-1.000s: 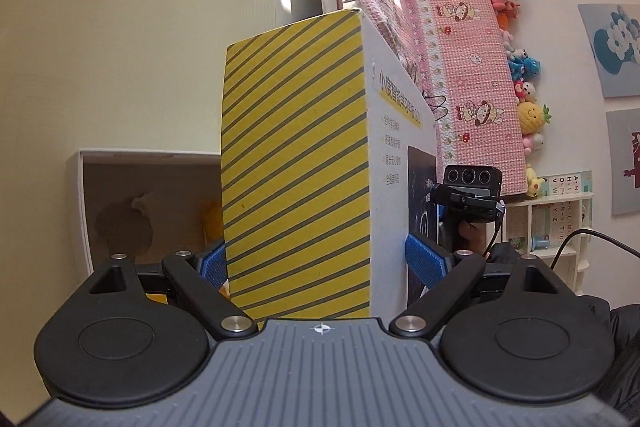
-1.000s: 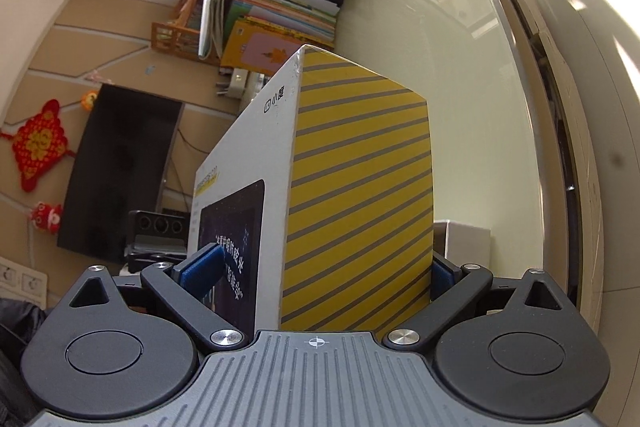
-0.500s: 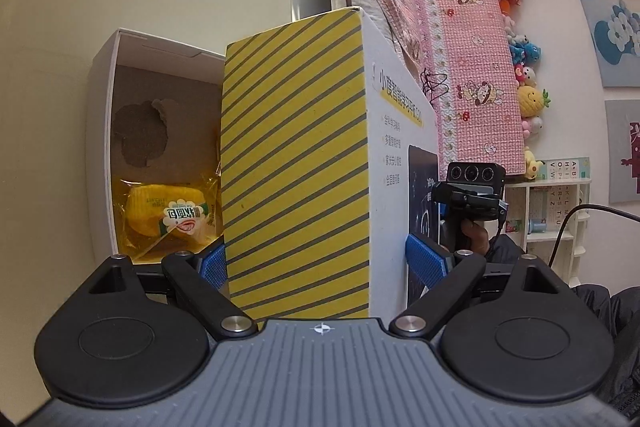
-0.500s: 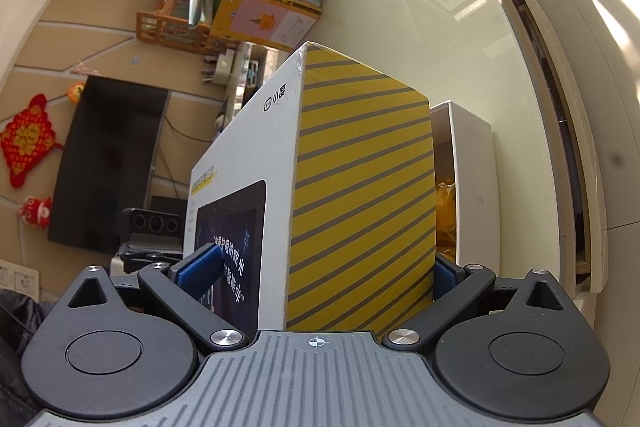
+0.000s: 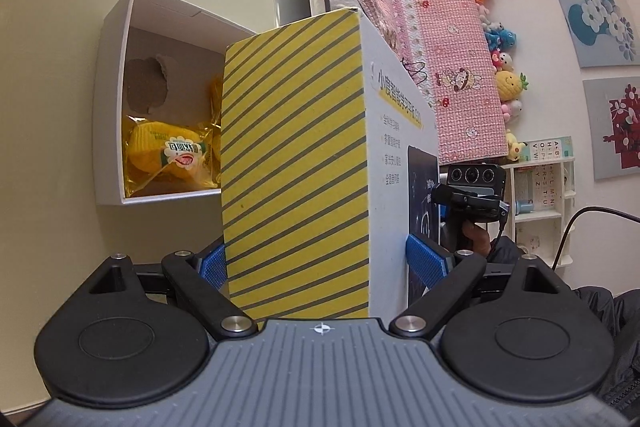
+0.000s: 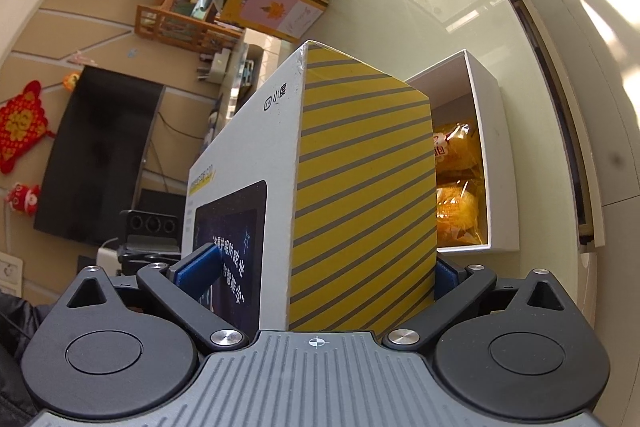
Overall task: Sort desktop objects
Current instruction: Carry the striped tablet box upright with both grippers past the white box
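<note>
Left wrist view: we see the left gripper (image 5: 316,263) straddling one end of the striped box (image 5: 296,167), a tall carton with yellow and grey stripes on its narrow face. The left blue pad sits against the box's far wall; the right pad (image 5: 426,263) appears to stand just off the white printed face, so we cannot tell whether this gripper clamps the box. Ahead and to the left of the gripper lies the open white box (image 5: 110,99), holding yellow snack packets (image 5: 172,151). Past the right pad, the other handheld unit and a hand on it show at the box's opposite end.

Right wrist view: the right gripper (image 6: 324,267) straddles the other end of the same striped box (image 6: 360,187). Its jaws have just been opening, with the box between them. The left pad (image 6: 200,267) tilts clear of the printed face; the right pad is mostly hidden behind the striped face. We read this gripper as open around the box, not pressing it. The open white box (image 6: 492,147) stands just ahead and to the right, close behind the striped box.

Step in hand, by our judgement: the striped box is being placed beside the open white box on the counter (image 6: 560,87), and release is under way.

Next move: draw both grippers straight back along their fingers, keeping the pads clear of the walls so that the tall carton does not tip.
</note>
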